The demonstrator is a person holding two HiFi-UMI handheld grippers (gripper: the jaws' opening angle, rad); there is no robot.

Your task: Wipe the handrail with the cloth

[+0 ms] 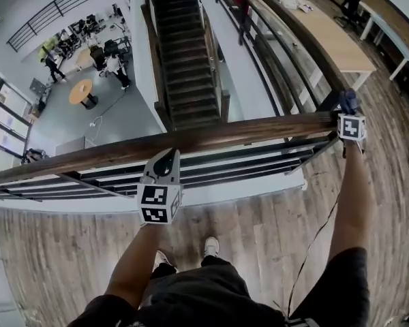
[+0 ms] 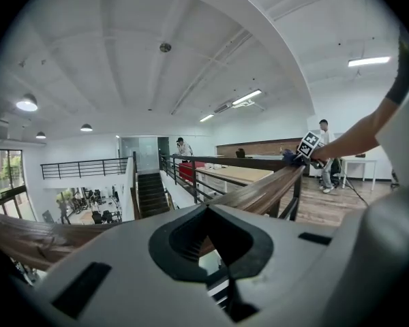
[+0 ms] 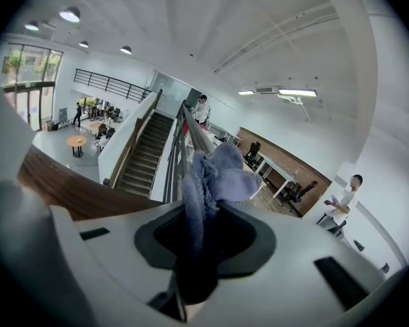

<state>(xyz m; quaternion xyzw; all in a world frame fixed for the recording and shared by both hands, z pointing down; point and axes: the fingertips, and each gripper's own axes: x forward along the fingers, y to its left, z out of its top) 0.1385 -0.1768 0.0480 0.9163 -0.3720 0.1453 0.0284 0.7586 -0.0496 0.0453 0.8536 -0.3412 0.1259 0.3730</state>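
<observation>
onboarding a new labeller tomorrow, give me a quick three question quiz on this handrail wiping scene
1. What do the right tongs hold? A nothing B the cloth C a brush
2. True or false: the handrail has a bare metal top.
3. What colour is the cloth?
Key: 1 B; 2 false, its top is wood; 3 blue.
</observation>
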